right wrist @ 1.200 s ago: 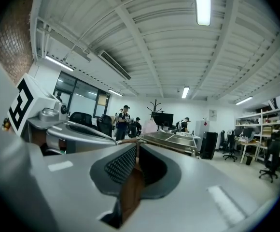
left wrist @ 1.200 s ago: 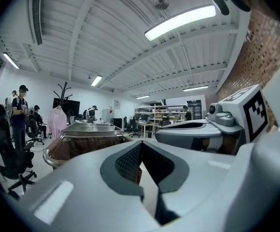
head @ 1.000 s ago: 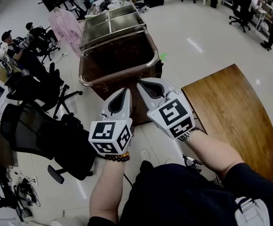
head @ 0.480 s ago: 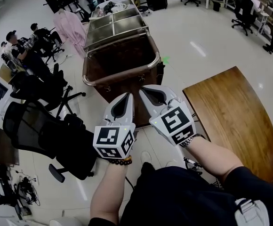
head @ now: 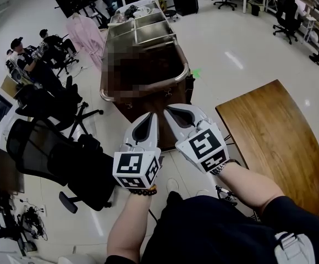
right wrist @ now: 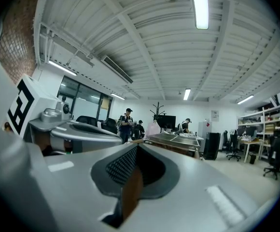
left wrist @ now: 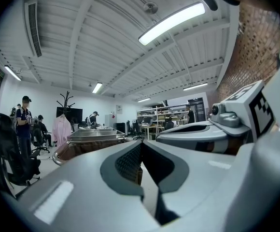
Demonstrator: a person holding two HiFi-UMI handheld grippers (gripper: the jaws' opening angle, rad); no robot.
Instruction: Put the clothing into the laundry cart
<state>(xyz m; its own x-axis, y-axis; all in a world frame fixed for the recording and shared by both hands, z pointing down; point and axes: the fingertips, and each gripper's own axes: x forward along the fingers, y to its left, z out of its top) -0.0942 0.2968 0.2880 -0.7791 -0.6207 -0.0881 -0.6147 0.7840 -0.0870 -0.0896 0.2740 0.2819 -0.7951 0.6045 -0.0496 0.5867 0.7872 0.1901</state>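
The brown laundry cart (head: 177, 80) with a metal rim stands just ahead of me, partly under a mosaic patch. A pink garment (head: 86, 33) hangs on a coat stand beyond the cart, to the left. My left gripper (head: 150, 116) and right gripper (head: 169, 111) are held side by side in front of the cart's near end, both shut with nothing in them. In the left gripper view the left gripper (left wrist: 141, 144) points at the cart (left wrist: 89, 140) and the pink garment (left wrist: 61, 129). The right gripper (right wrist: 136, 146) faces the cart (right wrist: 174, 140) too.
A wooden table (head: 275, 142) stands close on the right. Black office chairs (head: 44, 153) crowd the left side, and people (head: 30, 54) sit further back there. Metal trays (head: 143, 29) lie across the cart's far end. Desks and chairs line the far wall.
Both grippers sit a little lower in the head view, still side by side and shut. The cart appears slightly higher in the picture.
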